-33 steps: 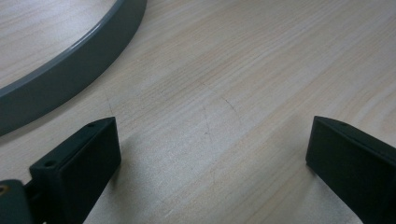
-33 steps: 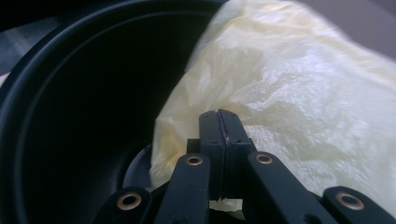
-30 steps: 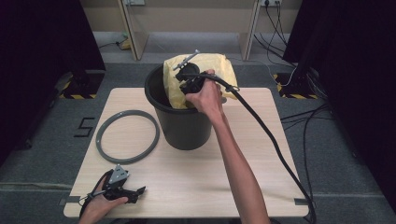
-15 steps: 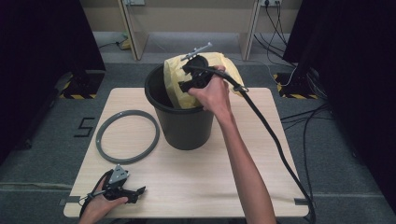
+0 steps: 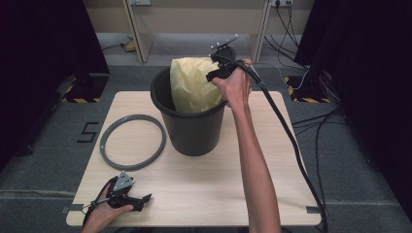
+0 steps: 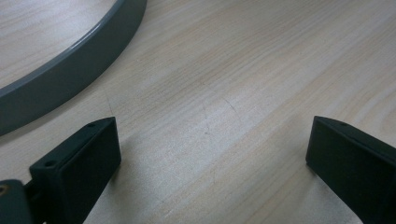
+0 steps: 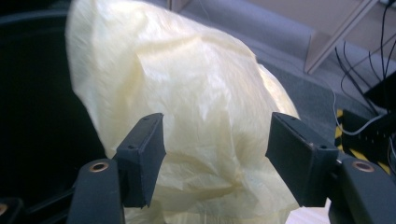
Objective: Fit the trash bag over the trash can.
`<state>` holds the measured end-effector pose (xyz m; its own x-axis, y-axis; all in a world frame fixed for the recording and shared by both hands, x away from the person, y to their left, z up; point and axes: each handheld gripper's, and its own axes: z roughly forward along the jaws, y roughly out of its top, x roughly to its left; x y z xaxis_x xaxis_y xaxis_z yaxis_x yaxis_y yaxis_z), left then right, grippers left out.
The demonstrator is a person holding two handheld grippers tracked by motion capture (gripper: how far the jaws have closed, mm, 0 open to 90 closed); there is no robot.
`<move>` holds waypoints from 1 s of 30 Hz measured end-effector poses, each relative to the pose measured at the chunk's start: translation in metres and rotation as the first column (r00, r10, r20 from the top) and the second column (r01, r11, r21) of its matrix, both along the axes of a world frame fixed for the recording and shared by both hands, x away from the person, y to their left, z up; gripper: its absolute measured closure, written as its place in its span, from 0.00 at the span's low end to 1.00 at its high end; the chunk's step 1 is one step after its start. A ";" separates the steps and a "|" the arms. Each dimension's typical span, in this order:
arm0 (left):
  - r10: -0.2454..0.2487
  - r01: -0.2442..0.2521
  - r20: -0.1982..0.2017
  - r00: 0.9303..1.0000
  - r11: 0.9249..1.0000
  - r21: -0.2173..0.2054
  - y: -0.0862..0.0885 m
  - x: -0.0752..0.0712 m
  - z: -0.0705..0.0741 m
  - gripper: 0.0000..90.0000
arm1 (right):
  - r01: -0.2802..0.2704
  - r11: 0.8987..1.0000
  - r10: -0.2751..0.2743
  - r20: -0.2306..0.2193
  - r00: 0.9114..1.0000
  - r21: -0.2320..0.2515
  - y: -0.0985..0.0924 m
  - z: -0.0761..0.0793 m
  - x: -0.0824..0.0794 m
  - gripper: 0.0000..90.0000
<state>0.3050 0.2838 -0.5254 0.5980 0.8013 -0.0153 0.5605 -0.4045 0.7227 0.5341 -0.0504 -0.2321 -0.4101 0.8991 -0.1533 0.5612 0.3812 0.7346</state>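
Hidden parts around the bucket and ring

The yellow bag (image 5: 193,87) sinks into the black bucket (image 5: 189,131), so its lower part is hidden; the grey ring (image 6: 60,70) is cut off by the left tool view's edges; the bag's edges blur in the right tool view.

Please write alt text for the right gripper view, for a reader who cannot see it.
A crumpled yellow plastic bag rises out of a black bucket, close in front of the right tool. The tool's two black jaws stand open, apart from the bag. Grey floor and cables lie behind.
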 end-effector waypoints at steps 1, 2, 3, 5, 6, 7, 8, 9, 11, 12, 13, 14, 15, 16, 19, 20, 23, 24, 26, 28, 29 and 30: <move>-0.001 0.001 -0.001 1.000 1.000 -0.001 0.000 0.000 0.000 0.02 | 0.007 1.000 -0.007 -0.018 1.000 -0.008 0.000 -0.005 0.004 0.51; -0.001 0.001 -0.001 1.000 1.000 0.000 0.000 0.000 0.000 0.02 | 0.006 1.000 -0.006 -0.026 1.000 -0.019 -0.001 -0.008 0.007 0.58; -0.001 0.001 0.000 1.000 1.000 0.000 0.000 0.000 0.000 0.02 | 0.003 1.000 -0.004 -0.032 0.999 -0.024 -0.002 -0.012 0.009 0.64; -0.001 0.001 0.000 1.000 1.000 0.000 0.000 0.000 0.000 0.02 | -0.007 0.999 0.006 -0.024 1.000 -0.037 -0.003 -0.014 0.010 0.78; -0.001 0.001 0.001 1.000 1.000 -0.002 0.000 0.000 0.000 0.02 | -0.015 0.999 0.014 -0.027 1.000 -0.042 -0.002 -0.015 0.010 0.83; -0.001 0.001 0.001 1.000 1.000 -0.002 0.000 0.000 0.000 0.02 | -0.028 0.998 0.027 -0.022 0.999 -0.049 -0.002 -0.015 0.009 0.88; -0.001 0.001 0.001 1.000 1.000 -0.002 0.000 0.000 0.000 0.02 | -0.040 0.998 0.040 -0.015 0.999 -0.048 -0.002 -0.013 0.008 0.91; -0.001 0.001 0.002 1.000 1.000 -0.003 0.000 0.000 0.000 0.02 | -0.050 0.998 0.050 -0.008 0.999 -0.042 -0.002 -0.012 0.006 0.94; -0.003 0.003 0.001 1.000 1.000 -0.003 0.000 0.000 0.000 0.02 | -0.079 0.997 0.079 0.001 0.997 -0.018 -0.003 -0.009 0.003 0.97; -0.006 0.006 -0.001 1.000 1.000 -0.004 0.000 0.000 0.000 0.02 | -0.094 0.996 0.094 0.003 0.996 -0.010 -0.002 -0.009 0.002 0.98; -0.009 0.009 -0.003 1.000 1.000 -0.004 0.000 0.000 0.000 0.02 | -0.131 0.991 0.131 0.003 0.991 -0.002 0.000 -0.008 -0.002 0.99; -0.012 0.012 -0.004 1.000 1.000 -0.004 0.000 0.000 0.000 0.03 | -0.159 0.987 0.159 -0.001 0.987 0.008 0.003 -0.009 -0.004 0.99; -0.019 0.019 -0.002 1.000 1.000 -0.006 0.000 0.000 0.000 0.03 | -0.189 0.982 0.190 -0.004 0.982 0.018 0.006 -0.009 -0.008 0.99; -0.026 0.026 -0.003 1.000 1.000 -0.008 0.001 0.000 0.001 0.05 | -0.218 0.976 0.218 -0.007 0.976 0.028 0.010 -0.010 -0.011 0.99; -0.036 0.036 0.012 0.999 0.999 0.000 0.004 -0.001 0.009 0.25 | -0.297 0.955 0.297 -0.024 0.955 0.022 0.021 -0.015 -0.023 0.99; -0.032 0.032 0.020 0.999 0.999 -0.003 0.005 -0.002 0.014 0.23 | -0.319 0.948 0.319 -0.029 0.947 0.021 0.025 -0.016 -0.028 0.99; -0.038 0.040 0.042 0.998 0.999 -0.034 0.009 -0.001 0.035 0.20 | -0.378 0.925 0.379 -0.039 0.925 0.040 0.033 -0.019 -0.039 1.00; -0.040 0.042 0.052 0.998 0.998 -0.046 0.011 0.000 0.043 0.17 | -0.392 0.919 0.394 -0.043 0.918 0.043 0.035 -0.019 -0.042 1.00; -0.046 0.052 0.074 0.996 0.996 -0.075 0.013 0.002 0.060 0.18 | -0.409 0.912 0.411 -0.053 0.910 0.039 0.039 -0.020 -0.046 1.00; -0.054 0.062 0.083 0.995 0.993 -0.098 0.015 0.005 0.077 0.17 | -0.427 0.903 0.429 -0.057 0.901 0.040 0.042 -0.021 -0.049 1.00; -0.063 0.073 0.096 0.993 0.992 -0.104 0.017 0.008 0.093 0.17 | -0.431 0.901 0.433 -0.060 0.900 0.041 0.043 -0.022 -0.051 0.99; -0.064 0.075 0.106 0.992 0.991 -0.110 0.017 0.010 0.102 0.17 | -0.438 0.898 0.440 -0.064 0.896 0.040 0.044 -0.023 -0.052 0.99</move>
